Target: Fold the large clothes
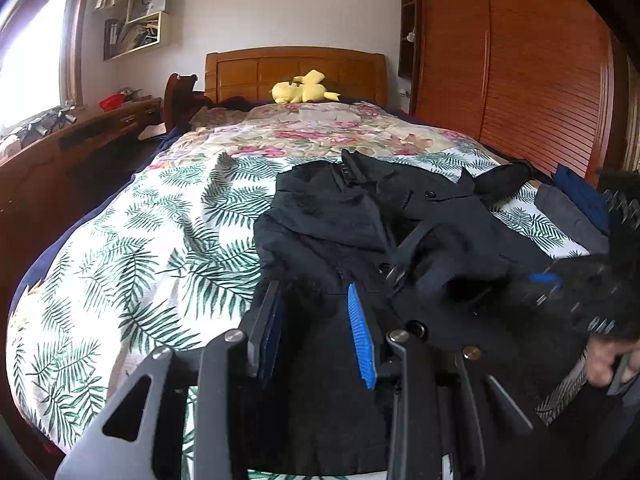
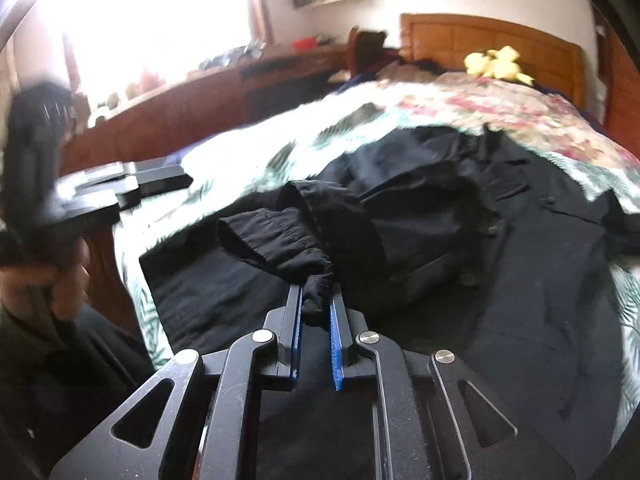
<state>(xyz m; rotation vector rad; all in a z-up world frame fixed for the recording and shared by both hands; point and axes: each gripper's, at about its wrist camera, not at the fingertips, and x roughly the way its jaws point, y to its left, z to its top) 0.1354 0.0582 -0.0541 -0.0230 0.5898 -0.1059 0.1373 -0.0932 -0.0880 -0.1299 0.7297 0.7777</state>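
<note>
Black jacket (image 2: 460, 240) lies spread on bed (image 1: 132, 232). Right gripper (image 2: 316, 304) pinches its sleeve cuff (image 2: 280, 236); lift high, carry across the body, keep it taut. Left gripper (image 1: 316, 320) part-open over the hem, grip probably none. Far wall shelf (image 1: 136, 24) holds bags, papers.

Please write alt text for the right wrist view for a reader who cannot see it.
The right gripper pinches a cuff of a black coat between its blue-padded jaws. The coat lies on a leaf-print bedspread, with a yellow plush toy by the headboard.
</note>
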